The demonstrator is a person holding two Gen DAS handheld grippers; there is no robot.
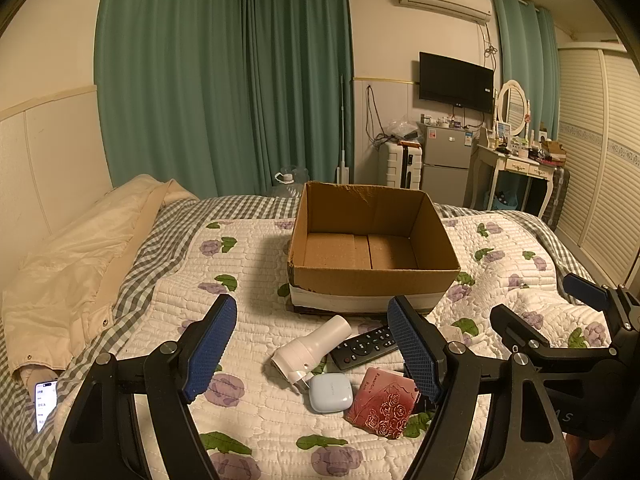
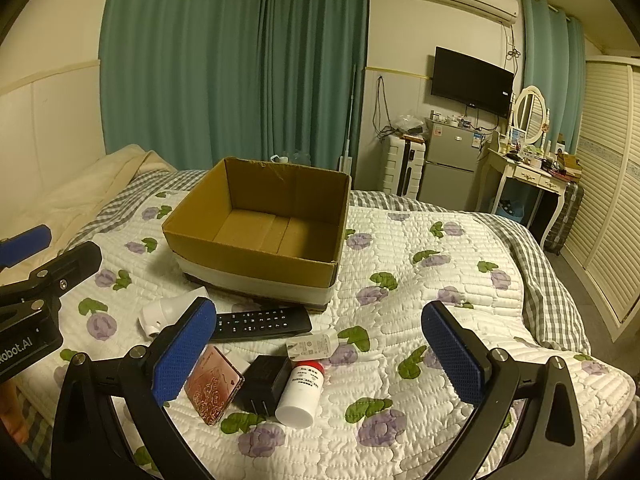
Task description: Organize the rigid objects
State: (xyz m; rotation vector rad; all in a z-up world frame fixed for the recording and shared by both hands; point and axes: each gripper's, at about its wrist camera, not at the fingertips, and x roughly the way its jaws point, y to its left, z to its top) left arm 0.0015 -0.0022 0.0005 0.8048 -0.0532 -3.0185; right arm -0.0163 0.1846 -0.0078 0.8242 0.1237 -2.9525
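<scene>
An open, empty cardboard box (image 1: pixel 372 278) (image 2: pixel 256 254) stands on the bed. In front of it lie a white flashlight-shaped device (image 1: pixel 310 346) (image 2: pixel 160 312), a black remote (image 1: pixel 362 346) (image 2: pixel 260 322), a pale blue earbud case (image 1: pixel 330 392), a pink rose-patterned case (image 1: pixel 380 408) (image 2: pixel 214 390), a black plug adapter (image 2: pixel 266 384), a white charger (image 2: pixel 314 346) and a white pill bottle with red cap (image 2: pixel 300 392). My left gripper (image 1: pixel 312 344) is open above the objects. My right gripper (image 2: pixel 316 352) is open above them too; it shows in the left wrist view (image 1: pixel 560 312).
The bed has a white quilt (image 2: pixel 420 320) with purple flowers over a grey checked sheet. A cream jacket (image 1: pixel 80 264) and a lit phone (image 1: pixel 44 404) lie at the left. A fridge (image 1: pixel 446 164), dressing table and wardrobe stand beyond the bed.
</scene>
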